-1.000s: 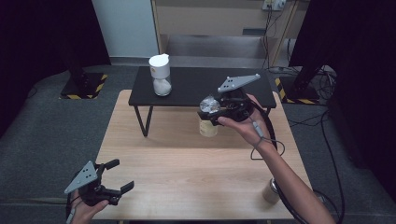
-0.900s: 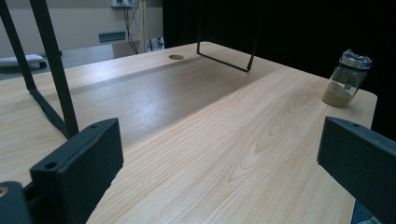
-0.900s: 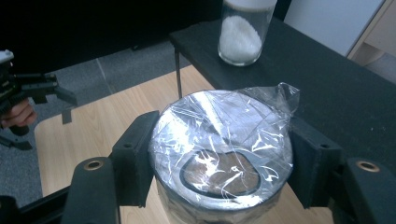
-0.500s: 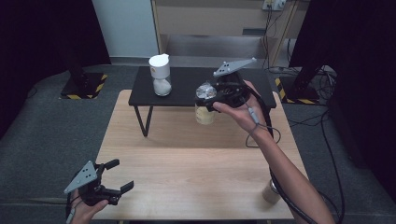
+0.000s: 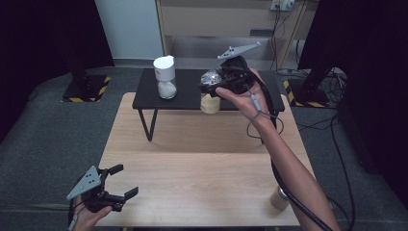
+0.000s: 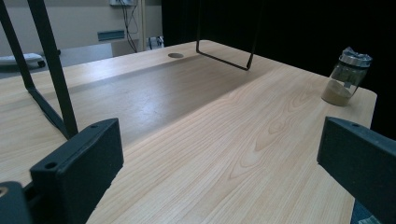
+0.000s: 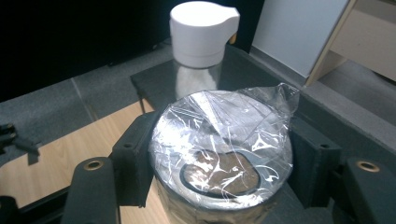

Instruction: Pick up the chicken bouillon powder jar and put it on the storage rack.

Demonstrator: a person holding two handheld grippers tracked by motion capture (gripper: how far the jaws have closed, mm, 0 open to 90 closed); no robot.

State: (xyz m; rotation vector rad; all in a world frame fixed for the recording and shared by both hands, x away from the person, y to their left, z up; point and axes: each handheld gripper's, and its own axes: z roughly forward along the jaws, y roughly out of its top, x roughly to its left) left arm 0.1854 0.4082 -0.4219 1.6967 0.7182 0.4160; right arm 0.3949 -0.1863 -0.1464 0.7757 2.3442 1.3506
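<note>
Right gripper view: right tool clamped on round glass jar, crinkled clear film over top, brown powder inside; left tool gaping, empty.

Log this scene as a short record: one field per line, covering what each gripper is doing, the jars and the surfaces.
right gripper: shut on the film-topped jar, held up at the front edge of the black shelf
left gripper: open, holding nothing, low over the wooden table
white-capped jar: upright on the black shelf, white powder inside
second film-topped jar: stands on the wooden table near its corner, brownish powder inside
</note>
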